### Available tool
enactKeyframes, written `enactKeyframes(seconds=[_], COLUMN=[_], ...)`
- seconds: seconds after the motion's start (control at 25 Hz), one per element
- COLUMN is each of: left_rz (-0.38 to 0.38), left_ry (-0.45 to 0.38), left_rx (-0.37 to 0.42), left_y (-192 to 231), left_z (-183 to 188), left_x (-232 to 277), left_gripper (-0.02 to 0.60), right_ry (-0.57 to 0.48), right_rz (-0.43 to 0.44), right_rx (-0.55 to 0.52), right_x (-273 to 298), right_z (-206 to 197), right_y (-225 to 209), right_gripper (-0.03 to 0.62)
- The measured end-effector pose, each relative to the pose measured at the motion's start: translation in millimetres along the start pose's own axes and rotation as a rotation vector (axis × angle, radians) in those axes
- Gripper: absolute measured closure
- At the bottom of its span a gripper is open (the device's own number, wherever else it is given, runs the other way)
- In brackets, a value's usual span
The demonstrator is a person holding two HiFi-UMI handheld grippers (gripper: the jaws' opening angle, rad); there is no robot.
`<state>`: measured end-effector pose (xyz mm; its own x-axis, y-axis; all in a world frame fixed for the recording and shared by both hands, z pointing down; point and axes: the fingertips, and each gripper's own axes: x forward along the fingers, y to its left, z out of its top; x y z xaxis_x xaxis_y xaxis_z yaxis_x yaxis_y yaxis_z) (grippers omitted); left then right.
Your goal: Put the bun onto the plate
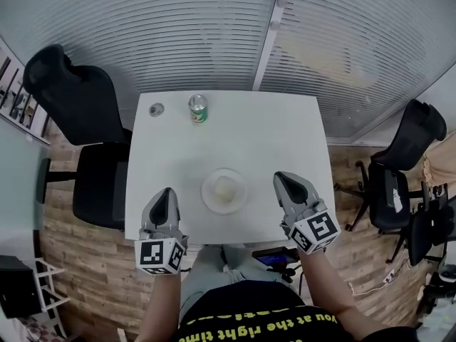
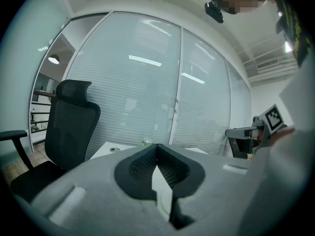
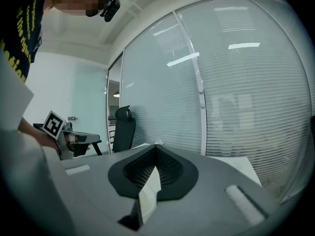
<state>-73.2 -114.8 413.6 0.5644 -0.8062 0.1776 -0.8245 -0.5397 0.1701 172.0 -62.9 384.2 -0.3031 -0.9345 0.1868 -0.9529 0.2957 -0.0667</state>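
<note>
1. White desk carried a pale plate near its front edge, between the two claws.
2. A cream round shape in the plate's middle looked like the bun. By that reading the bun already lay on the plate, though it was too pale against the dish to be sure.
3. The left claw was clenched with nothing between its jaws, over the desk's front-left part and apart from the plate.
4. The right claw was likewise clenched and empty, just right of the plate and not touching it.
5. A green can and a small round thing stood at the far side, well apart from the plate.
6. One risk, as I judged it: the plate sat close to the front edge, so a claw swinging inward could clip its rim and slide it toward the person, or tip the bun off.
7. Another: if the bun needed shifting, clenched jaws would push rather than grip it, squashing or rolling the soft thing.
</note>
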Motion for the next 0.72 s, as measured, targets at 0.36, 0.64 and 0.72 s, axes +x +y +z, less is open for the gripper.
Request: enactKeyframes(seconds=[0.36, 0.64, 0.72], left_rz=[-0.019, -0.022, -0.02], left_ry=[-0.014, -0.011, -0.009], left_rx=[0.011, 0.017, 0.017], left_y=[-11, -14, -14], left_z=[7, 7, 6], left_x=[0, -3, -4], left_gripper=[0.581, 0.581, 0.581], right_ry=[-0.007, -0.007, -0.006], right_rz=[-0.033, -0.038, -0.037], right_rx=[-0.021, -0.027, -0.027], right_x=[-21, -27, -28], right_z=[8, 7, 7], right_y=[-9, -11, -11], right_gripper=[0.588, 0.588, 0.588])
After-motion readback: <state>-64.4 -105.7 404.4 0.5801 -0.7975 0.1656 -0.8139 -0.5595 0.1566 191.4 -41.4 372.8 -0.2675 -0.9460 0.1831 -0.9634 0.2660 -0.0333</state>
